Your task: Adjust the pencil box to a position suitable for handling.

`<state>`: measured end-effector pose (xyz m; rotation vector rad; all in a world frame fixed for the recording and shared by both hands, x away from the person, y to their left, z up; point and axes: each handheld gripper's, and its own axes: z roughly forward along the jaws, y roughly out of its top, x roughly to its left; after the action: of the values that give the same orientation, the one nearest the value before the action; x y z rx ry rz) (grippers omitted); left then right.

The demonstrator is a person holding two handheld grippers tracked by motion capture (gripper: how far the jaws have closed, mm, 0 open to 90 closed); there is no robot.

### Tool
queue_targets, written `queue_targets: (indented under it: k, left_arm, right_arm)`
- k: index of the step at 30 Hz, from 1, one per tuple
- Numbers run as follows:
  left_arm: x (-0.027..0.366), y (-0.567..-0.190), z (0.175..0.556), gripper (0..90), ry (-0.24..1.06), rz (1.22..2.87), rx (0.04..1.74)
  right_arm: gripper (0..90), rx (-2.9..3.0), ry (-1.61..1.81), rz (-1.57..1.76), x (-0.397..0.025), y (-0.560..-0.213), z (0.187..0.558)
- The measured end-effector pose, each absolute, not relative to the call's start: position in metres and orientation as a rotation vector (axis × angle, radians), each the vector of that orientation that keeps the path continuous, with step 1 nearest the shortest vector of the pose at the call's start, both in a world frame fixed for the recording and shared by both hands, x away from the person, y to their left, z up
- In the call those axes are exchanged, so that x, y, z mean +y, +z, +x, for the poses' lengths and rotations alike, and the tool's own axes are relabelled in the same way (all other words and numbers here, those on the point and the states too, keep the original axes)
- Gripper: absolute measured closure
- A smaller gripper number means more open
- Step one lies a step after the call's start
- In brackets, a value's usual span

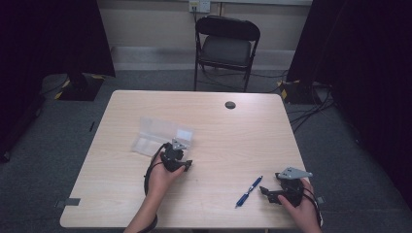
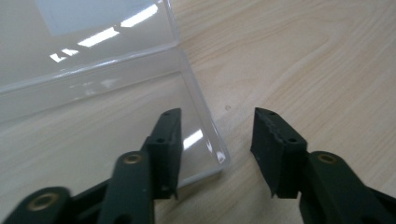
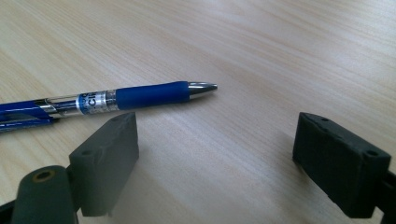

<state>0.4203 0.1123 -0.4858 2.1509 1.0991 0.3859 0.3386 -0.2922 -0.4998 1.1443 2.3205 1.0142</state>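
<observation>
A clear plastic box (image 1: pixel 163 135) lies open on the left half of the wooden table (image 1: pixel 233 141). My left gripper (image 1: pixel 174 154) rests at its near right corner. In the left gripper view the gripper (image 2: pixel 217 144) is open: one jaw sits over the box's floor (image 2: pixel 93 116), the other over bare wood, and the box's corner lies between them. A blue pen (image 1: pixel 249 191) lies near the front edge. My right gripper (image 1: pixel 267 191) sits just right of it, pointing left. In the right gripper view this gripper (image 3: pixel 215 154) is wide open and the pen (image 3: pixel 149 95) lies just beyond one jaw, untouched.
A round black grommet (image 1: pixel 230 105) sits in the table's far middle. A black folding chair (image 1: pixel 226 46) stands behind the table. Cables (image 1: pixel 311 109) run over the floor at the right. Bare wood stretches between the box and the pen.
</observation>
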Motion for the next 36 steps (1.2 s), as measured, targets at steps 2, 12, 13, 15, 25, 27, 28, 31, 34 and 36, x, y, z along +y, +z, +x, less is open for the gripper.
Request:
queue_targets:
  k: [2, 12, 13, 15, 25, 27, 28, 31, 34, 36]
  left_arm:
    - [0.111, -0.486, 0.424, 49.5, 0.385, 2.141, 1.104]
    - [0.104, -0.486, 0.431, 78.2, 0.416, 2.128, 1.138]
    - [0.104, -0.486, 0.431, 79.2, 0.398, 2.125, 1.139]
    - [0.104, -0.486, 0.431, 81.6, 0.385, 2.122, 1.141]
    - [0.087, -0.486, 0.425, 87.8, 0.347, 2.145, 1.087]
    - [0.084, -0.485, 0.424, 87.8, 0.343, 2.155, 1.072]
    - [0.083, -0.484, 0.423, 87.5, 0.339, 2.163, 1.068]
    - [0.084, -0.484, 0.422, 71.9, 0.323, 2.145, 1.078]
    - [0.091, -0.477, 0.419, 63.4, 0.367, 2.138, 1.080]
    - [0.096, -0.472, 0.417, 60.6, 0.352, 2.107, 1.090]
  right_arm:
    - [13.5, 2.320, 1.013, 1.145, -0.292, -0.500, 0.339]
    - [13.5, 2.320, 1.013, 1.144, -0.292, -0.500, 0.339]
    - [13.5, 2.320, 1.013, 1.144, -0.292, -0.500, 0.339]
    - [13.5, 2.320, 1.013, 1.144, -0.292, -0.500, 0.339]
    - [13.5, 2.320, 1.013, 1.144, -0.292, -0.500, 0.339]
    - [13.5, 2.320, 1.012, 1.144, -0.292, -0.500, 0.339]
    - [13.5, 2.320, 1.013, 1.144, -0.292, -0.500, 0.339]
    - [13.5, 2.320, 1.013, 1.144, -0.292, -0.500, 0.339]
    - [13.5, 2.320, 1.013, 1.144, -0.292, -0.500, 0.339]
    - [13.5, 2.320, 1.013, 1.144, -0.292, -0.500, 0.339]
